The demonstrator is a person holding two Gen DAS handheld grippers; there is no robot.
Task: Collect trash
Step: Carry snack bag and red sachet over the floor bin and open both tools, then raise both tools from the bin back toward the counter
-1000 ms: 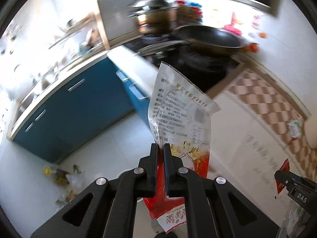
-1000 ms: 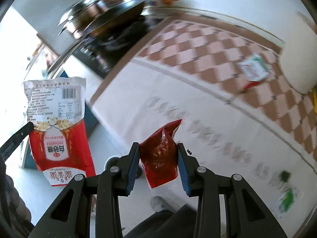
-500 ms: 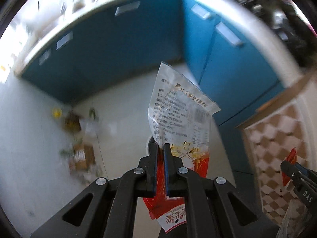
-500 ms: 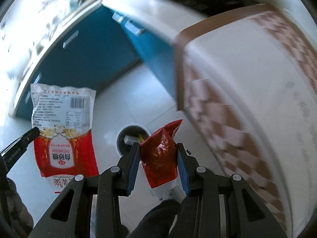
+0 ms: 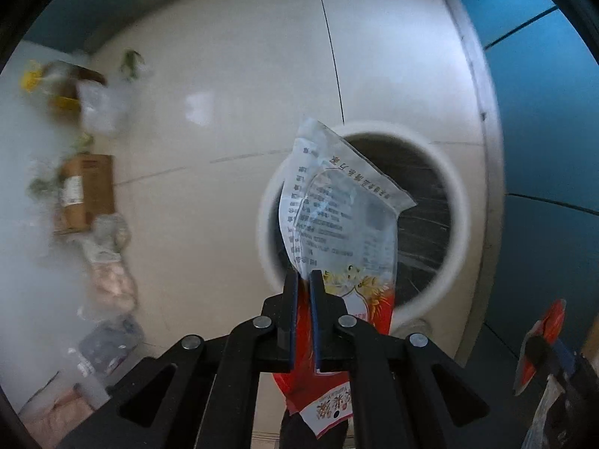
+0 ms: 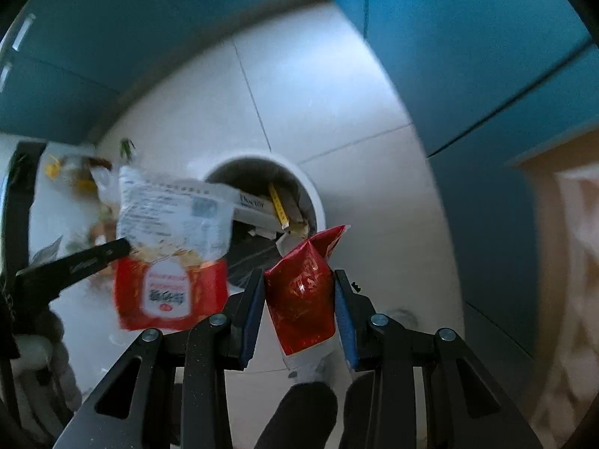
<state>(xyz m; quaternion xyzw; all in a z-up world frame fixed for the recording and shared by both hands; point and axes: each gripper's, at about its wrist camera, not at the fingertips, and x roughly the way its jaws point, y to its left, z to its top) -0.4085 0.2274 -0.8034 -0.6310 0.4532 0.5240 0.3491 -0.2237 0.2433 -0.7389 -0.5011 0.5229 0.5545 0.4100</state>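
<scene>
My left gripper point(image 5: 304, 280) is shut on a clear and red printed plastic bag point(image 5: 337, 224) and holds it above a round white trash bin point(image 5: 455, 202) on the floor. The bag also shows in the right wrist view point(image 6: 172, 247), left of the bin point(image 6: 318, 205). My right gripper point(image 6: 297, 284) is shut on a small red packet point(image 6: 303, 292), held just in front of the bin's opening. The bin holds a white box point(image 6: 254, 211) and other scraps. The red packet shows at the lower right of the left wrist view point(image 5: 543, 344).
Blue cabinets point(image 5: 543, 149) stand to the right of the bin and behind it point(image 6: 112, 56). A cardboard box point(image 5: 86, 191), plastic bags and other litter point(image 5: 108, 277) lie on the white tiled floor along the left. A tan counter edge point(image 6: 569, 262) is at far right.
Both grippers have swung down from the counter towards the floor. The bin is now large and close under both held pieces. Both grips are unchanged.
</scene>
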